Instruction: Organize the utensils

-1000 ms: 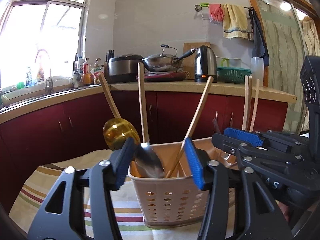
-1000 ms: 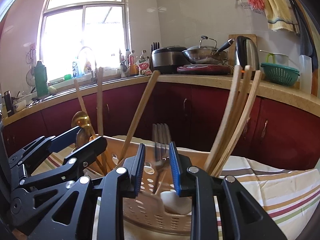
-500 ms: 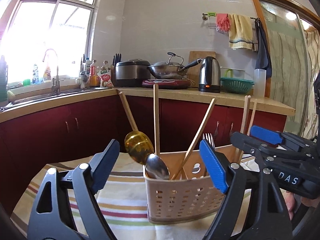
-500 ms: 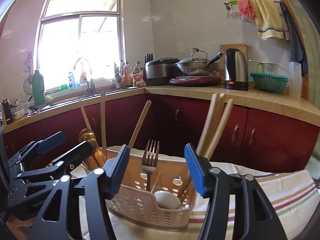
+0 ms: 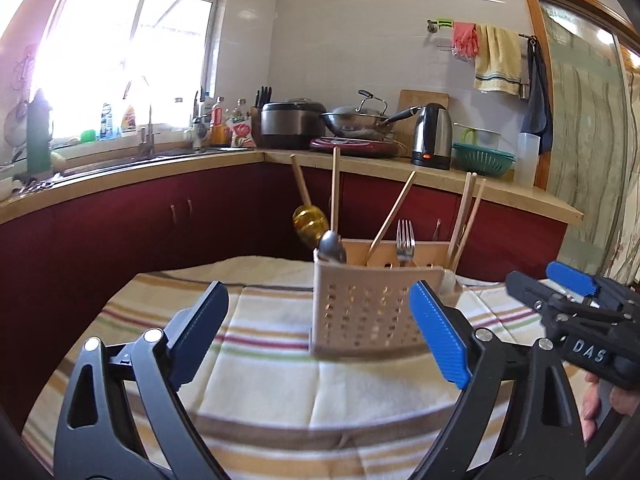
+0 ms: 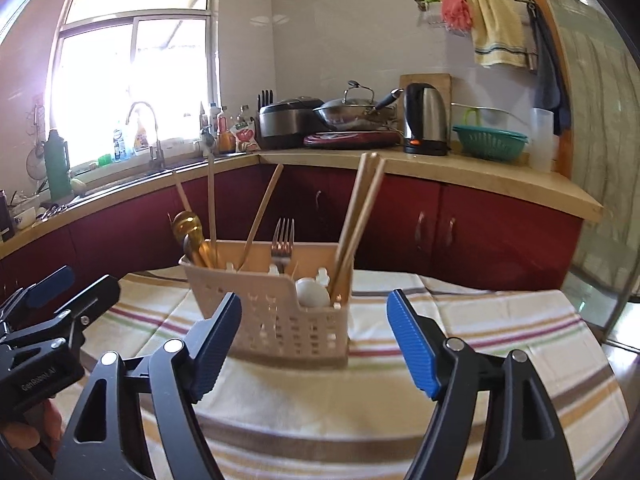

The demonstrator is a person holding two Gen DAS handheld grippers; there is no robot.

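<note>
Both grippers wider, farther from caddy (image 5: 366, 312).

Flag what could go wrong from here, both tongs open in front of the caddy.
1. The caddy stands on a loose striped cloth; a nudge from either open tongs, left or right, could slide or tip it.
2. The gold spoon leans out past the caddy's rim and might fall out if bumped.
3. The chopsticks lean at one end; snagging them could lever the caddy over.
</note>
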